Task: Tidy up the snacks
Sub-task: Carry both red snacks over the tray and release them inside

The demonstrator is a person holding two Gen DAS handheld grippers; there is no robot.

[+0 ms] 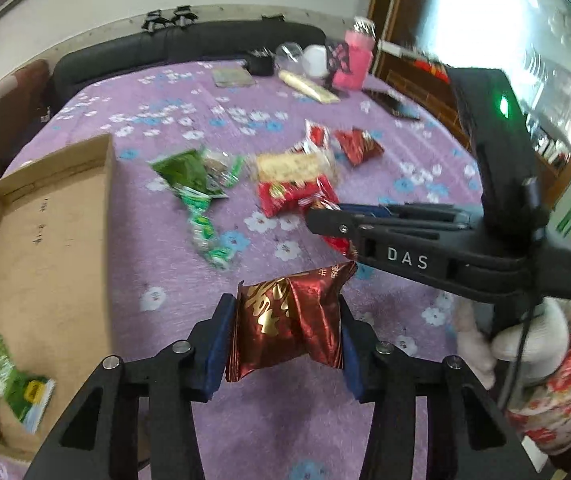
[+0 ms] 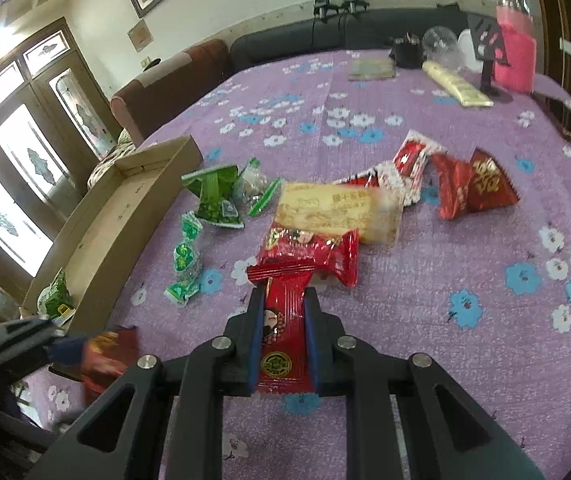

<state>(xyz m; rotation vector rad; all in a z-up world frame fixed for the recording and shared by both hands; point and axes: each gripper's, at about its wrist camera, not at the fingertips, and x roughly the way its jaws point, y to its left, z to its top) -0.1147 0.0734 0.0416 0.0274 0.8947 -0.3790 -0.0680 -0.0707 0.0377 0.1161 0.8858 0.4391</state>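
My left gripper is shut on a dark red foil snack packet with gold lettering, held above the purple cloth; it also shows blurred in the right wrist view. My right gripper is shut on a long red snack packet, and shows from the side in the left wrist view. An open cardboard box lies left, holding green packets. Loose snacks lie mid-table: green packets, a beige packet, a red packet, dark red packets.
A purple flowered cloth covers the table. At the far edge stand a pink container, a clear globe, a long cream box and a dark phone. A dark sofa sits behind.
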